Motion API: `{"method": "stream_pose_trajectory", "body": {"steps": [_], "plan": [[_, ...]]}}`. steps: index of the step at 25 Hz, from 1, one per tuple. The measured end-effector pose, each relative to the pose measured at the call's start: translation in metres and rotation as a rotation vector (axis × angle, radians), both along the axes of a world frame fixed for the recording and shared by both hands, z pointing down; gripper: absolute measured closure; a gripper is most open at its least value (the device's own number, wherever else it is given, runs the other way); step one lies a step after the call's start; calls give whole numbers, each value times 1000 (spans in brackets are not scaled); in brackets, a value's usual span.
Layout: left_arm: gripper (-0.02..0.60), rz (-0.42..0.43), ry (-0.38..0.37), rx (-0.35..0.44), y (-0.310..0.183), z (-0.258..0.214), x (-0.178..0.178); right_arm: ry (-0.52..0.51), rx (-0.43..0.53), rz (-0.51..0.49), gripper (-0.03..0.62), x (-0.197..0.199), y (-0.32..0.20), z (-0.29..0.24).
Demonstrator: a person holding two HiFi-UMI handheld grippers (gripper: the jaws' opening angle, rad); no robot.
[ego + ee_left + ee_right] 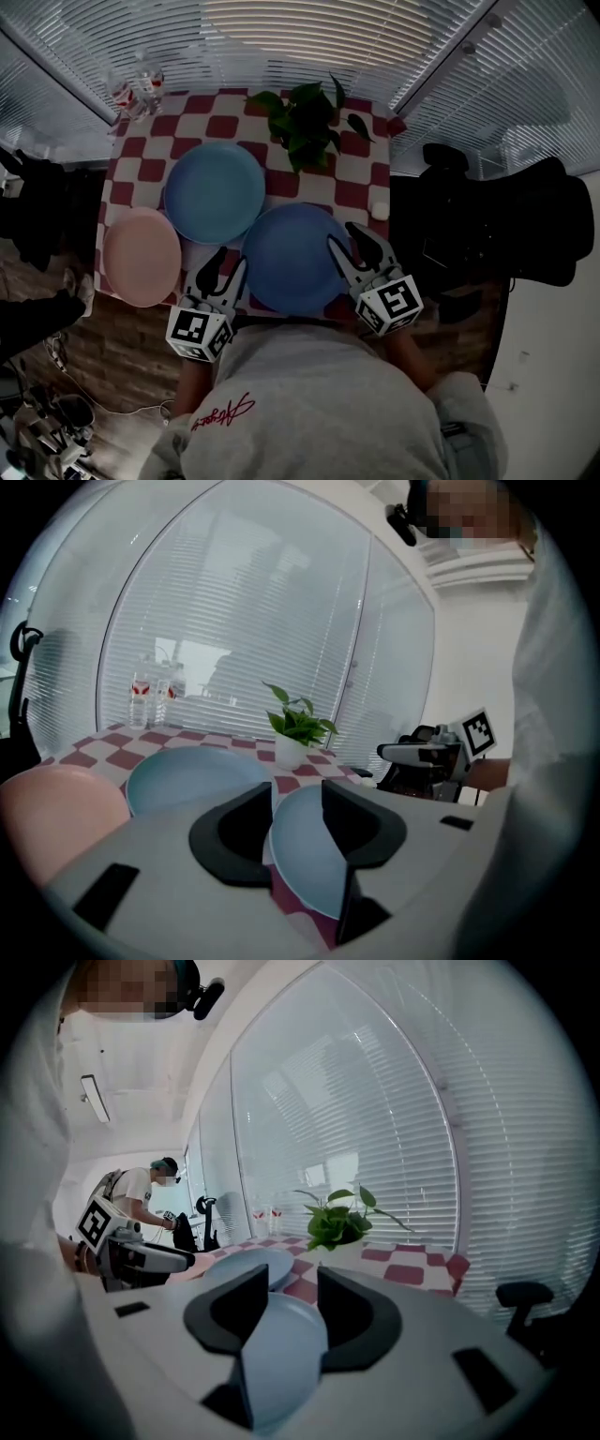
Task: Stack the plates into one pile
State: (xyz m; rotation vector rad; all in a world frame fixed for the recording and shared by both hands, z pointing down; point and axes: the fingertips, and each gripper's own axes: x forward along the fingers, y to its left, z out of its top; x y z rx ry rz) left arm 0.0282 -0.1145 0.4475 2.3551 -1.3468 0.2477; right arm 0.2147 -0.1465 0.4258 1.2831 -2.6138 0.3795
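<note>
The head view is dim and underexposed. Its only strong light is daylight through the blinds [319, 28], with a pale glare patch at the top, and the bench [225, 127] darkens toward its near edge. Both gripper views are brighter and backlit, and their blinds bow into curves inside a black circular rim. The left tool [297, 799] and right tool [292, 1283] look soft close to the lens.

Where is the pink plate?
In the head view, the pink plate sits at the near-left edge of the checkered table, beside the light blue plate and left of the left gripper.
</note>
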Motion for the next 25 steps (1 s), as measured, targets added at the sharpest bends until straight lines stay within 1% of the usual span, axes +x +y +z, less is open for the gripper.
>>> {"method": "stream_pose_trajectory", "body": {"steps": [4, 7, 9, 13, 18, 22, 25], "plan": [[414, -8, 0, -49, 5, 19, 2, 20, -35, 48, 428, 11, -1, 22], [403, 2, -17, -90, 8, 31, 6, 32, -62, 85, 422, 20, -2, 36], [403, -2, -29, -119, 10, 40, 6, 58, -93, 84, 422, 24, -1, 48], [397, -13, -11, -188, 14, 58, 5, 100, -155, 83, 422, 29, 3, 72], [397, -21, -2, -258, 18, 78, 5, 133, -200, 89, 422, 33, 7, 91], [397, -14, -19, -287, 20, 88, 7, 149, -243, 101, 422, 36, 11, 104], [397, 10, -35, -300, 22, 93, 12, 155, -268, 115, 422, 38, 13, 111]]}}
